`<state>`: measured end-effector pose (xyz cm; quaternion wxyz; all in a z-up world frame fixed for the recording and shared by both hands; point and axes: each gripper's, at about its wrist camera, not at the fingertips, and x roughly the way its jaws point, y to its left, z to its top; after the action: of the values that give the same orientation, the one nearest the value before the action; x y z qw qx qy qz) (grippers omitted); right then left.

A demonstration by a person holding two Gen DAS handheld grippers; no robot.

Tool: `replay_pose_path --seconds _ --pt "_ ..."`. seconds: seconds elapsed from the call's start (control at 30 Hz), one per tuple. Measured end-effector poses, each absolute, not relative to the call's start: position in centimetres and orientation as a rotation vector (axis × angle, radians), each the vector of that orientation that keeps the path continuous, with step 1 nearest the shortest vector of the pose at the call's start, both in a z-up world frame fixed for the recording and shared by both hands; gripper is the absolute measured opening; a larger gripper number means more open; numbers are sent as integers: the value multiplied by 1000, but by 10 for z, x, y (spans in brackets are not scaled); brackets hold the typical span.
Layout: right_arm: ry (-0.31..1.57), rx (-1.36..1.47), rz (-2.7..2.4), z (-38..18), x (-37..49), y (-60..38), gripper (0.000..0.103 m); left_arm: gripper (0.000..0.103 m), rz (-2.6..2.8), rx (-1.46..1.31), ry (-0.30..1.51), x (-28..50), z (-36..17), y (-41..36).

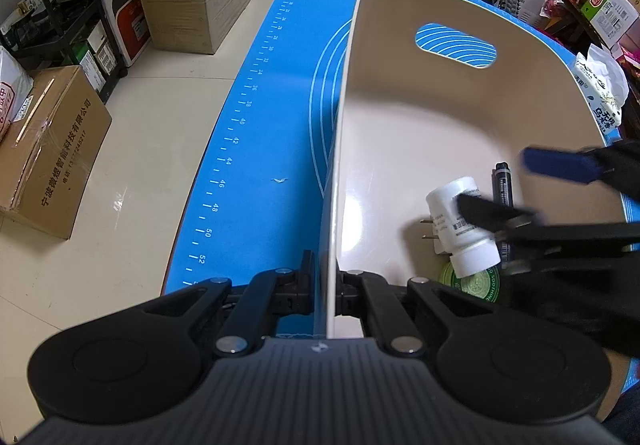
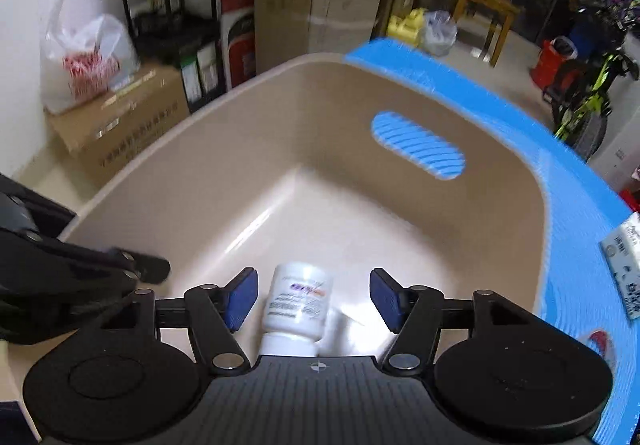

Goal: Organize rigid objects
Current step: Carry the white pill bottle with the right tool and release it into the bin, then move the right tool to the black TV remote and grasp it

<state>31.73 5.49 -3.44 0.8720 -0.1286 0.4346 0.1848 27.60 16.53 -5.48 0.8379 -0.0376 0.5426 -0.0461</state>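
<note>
1. A beige plastic bin [image 1: 400, 117] with an oval handle cutout stood on a blue measuring mat [image 1: 256, 149].
2. The left gripper [image 1: 324, 285] was clamped on the bin's near side wall, one finger outside the wall and one inside, its jaws narrowed down to the thin rim.
3. The right gripper [image 2: 312, 297] reached into the bin, angled downward, with its jaws standing wide.
4. A white pill bottle [image 2: 298, 305] lay between the blue pads [image 2: 242, 297] of the right gripper, clear of both, with a gap on each side.
5. In the left wrist view the white pill bottle [image 1: 464, 225] lay tilted near the bin's near end, cap toward the camera.
6. Beneath and beside it were a white plug adapter [image 1: 434, 233] with two metal prongs, a dark marker pen [image 1: 502, 185] and a green round lid [image 1: 476, 281], all inside the bin.
7. Cardboard boxes [image 1: 52, 149] stood on the tiled floor beside the mat.
</note>
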Motion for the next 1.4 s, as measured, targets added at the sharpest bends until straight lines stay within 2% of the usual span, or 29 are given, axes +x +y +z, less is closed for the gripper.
replay_pose_path --seconds 0.13,0.5,0.9,1.4 --pt "825 -183 352 -6 303 30 80 6 -97 -79 1148 276 -55 165" --pt "741 -154 140 18 257 -71 84 6 -100 -84 1146 275 -55 167" --pt "831 -98 -94 -24 240 -160 88 6 -96 -80 1146 275 -56 168" --pt "969 -26 -174 -112 249 -181 89 6 -96 -80 1146 275 -56 167"
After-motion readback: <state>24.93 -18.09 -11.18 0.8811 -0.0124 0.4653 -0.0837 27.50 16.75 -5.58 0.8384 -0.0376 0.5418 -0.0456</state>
